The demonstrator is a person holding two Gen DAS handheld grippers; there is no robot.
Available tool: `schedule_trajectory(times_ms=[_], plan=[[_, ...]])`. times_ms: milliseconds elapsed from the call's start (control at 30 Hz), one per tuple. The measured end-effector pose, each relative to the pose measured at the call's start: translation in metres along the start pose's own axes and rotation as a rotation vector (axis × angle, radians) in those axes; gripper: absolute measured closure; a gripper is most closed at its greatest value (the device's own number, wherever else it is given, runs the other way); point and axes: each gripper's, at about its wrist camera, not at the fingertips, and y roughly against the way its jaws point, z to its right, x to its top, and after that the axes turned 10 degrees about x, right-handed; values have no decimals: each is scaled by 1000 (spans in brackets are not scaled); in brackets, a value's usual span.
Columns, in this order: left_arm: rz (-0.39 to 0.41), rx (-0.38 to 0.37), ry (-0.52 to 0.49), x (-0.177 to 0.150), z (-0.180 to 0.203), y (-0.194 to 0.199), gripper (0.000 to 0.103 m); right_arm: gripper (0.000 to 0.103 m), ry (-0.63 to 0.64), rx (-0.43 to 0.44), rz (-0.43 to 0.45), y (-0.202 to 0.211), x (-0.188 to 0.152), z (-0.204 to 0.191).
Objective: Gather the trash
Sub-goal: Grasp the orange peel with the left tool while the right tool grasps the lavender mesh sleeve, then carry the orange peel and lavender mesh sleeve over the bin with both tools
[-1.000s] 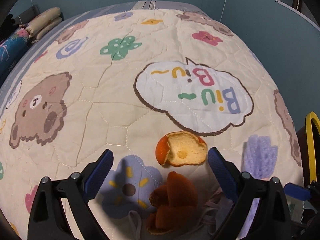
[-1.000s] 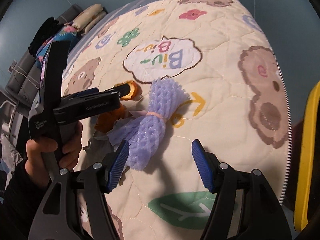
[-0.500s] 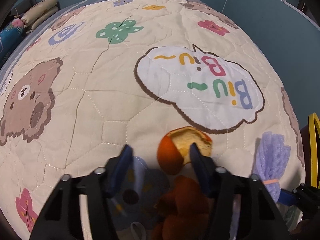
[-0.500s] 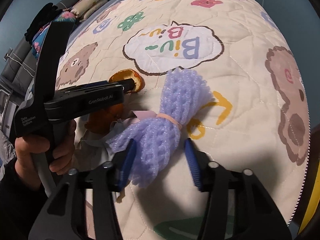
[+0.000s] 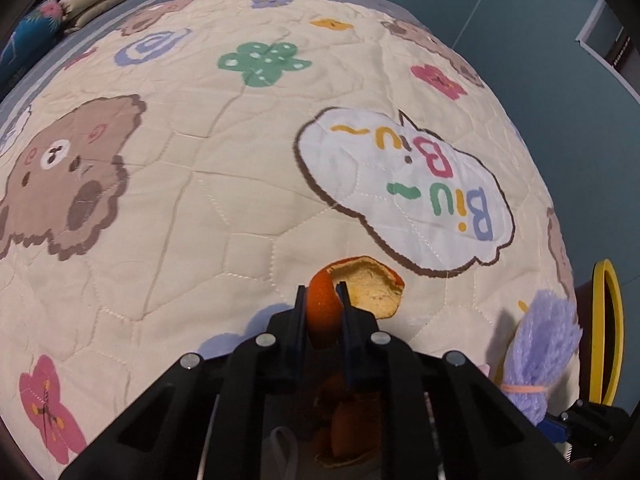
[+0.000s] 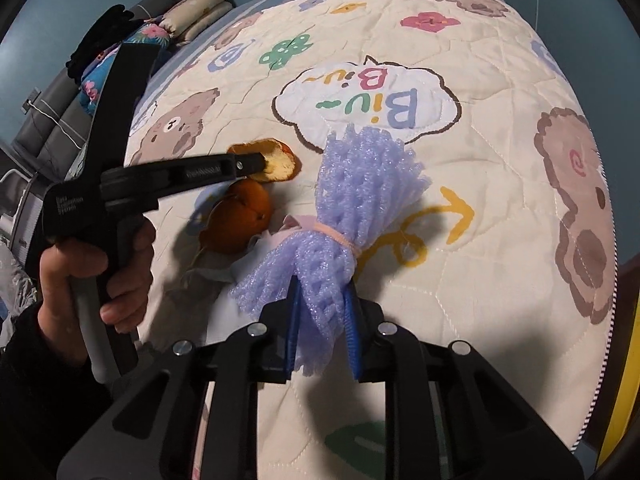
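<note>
A curled piece of orange peel [image 5: 360, 284] lies on the cartoon quilt [image 5: 200, 200], and my left gripper [image 5: 322, 300] is shut on its near edge. The right wrist view shows the same grip from the side, the left gripper [image 6: 256, 164] biting the peel [image 6: 280, 164]. A purple foam net bundle [image 6: 360, 168], tied with a pink band, lies to the right of it. My right gripper [image 6: 322, 292] has its jaws closing on the bundle's near end, with the blue pads pressing into the foam. A second, darker clump of peel [image 6: 240, 220] sits between the two.
Crumpled pale paper [image 6: 216, 276] lies under the darker peel. A yellow-rimmed container [image 5: 608, 332] stands beyond the bed's right edge. Folded pillows [image 6: 196, 12] are stacked at the far left corner. A person's hand [image 6: 100, 272] holds the left gripper's handle.
Both grippers went from wide open to closed. The left jaws came together on the peel's edge, and the right jaws squeezed onto the foam bundle's near end. Neither hand shifted much.
</note>
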Motion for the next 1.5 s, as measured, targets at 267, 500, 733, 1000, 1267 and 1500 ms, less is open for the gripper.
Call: schedule_trajectory(times_ms=[267,500,733,1000,1267,1500], plan=[[13,-7,22,-4,-9,19,91,84,16,15,2,11,-15,-12],[33,-14,41,-10,-19,36,91,84,44,25,-25,3,-29,-31],[50,-31,76,-12,-37,54,92,84,78,45,-43,-2,-37,-50],[87,-34,90,-18,-54,77,92,84,100,57,18,27,-39,-64],[148,-55,100,-27,-62,113,92,84,87,56,119,82,-41,-56],[219,-78,80,-35,-53,154,92,84,77,59,229,141,-41,-49]])
